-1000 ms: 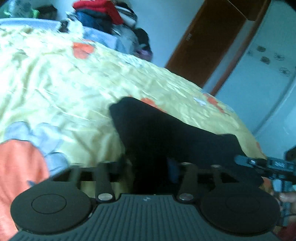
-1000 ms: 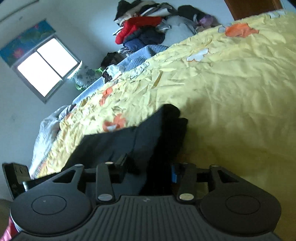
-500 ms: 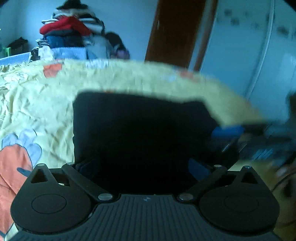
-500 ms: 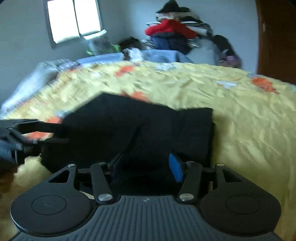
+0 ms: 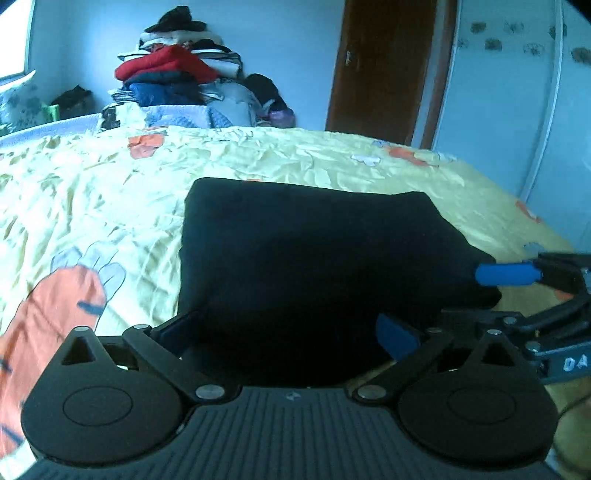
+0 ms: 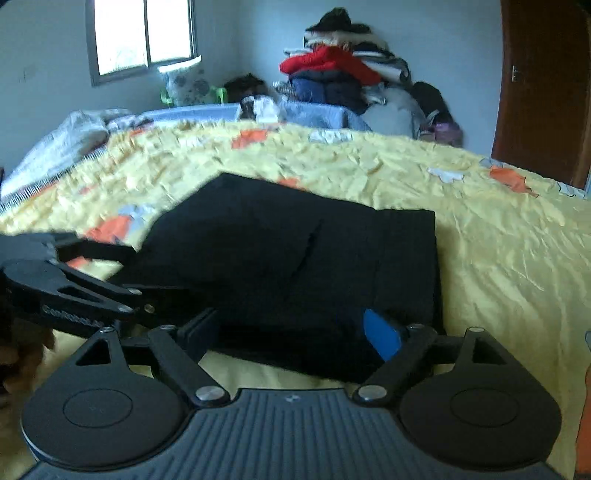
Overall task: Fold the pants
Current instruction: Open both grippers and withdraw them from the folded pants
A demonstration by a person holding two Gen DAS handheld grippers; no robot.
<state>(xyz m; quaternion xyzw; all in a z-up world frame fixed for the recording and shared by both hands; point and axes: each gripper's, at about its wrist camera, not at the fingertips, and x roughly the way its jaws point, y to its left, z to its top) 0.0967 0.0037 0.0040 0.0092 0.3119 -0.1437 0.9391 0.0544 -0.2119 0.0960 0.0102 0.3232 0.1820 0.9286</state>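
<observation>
The black pants (image 5: 317, 258) lie folded into a flat rectangle on the yellow bedspread (image 5: 92, 192); they also show in the right wrist view (image 6: 295, 266). My left gripper (image 5: 288, 328) is open, its fingers spread over the near edge of the pants, holding nothing. My right gripper (image 6: 291, 332) is open at the near right edge of the pants, empty. Each gripper shows in the other's view: the right one (image 5: 532, 291) at the pants' right corner, the left one (image 6: 74, 273) at the left side.
A pile of clothes (image 5: 177, 77) is stacked beyond the far end of the bed (image 6: 343, 66). A brown door (image 5: 384, 66) and a white wardrobe (image 5: 517, 92) stand to the right. A window (image 6: 144, 33) is on the far left wall.
Both grippers were shut on the pants a second ago; they have since opened and let go. The pants now lie flat and folded, and both cameras have levelled out.
</observation>
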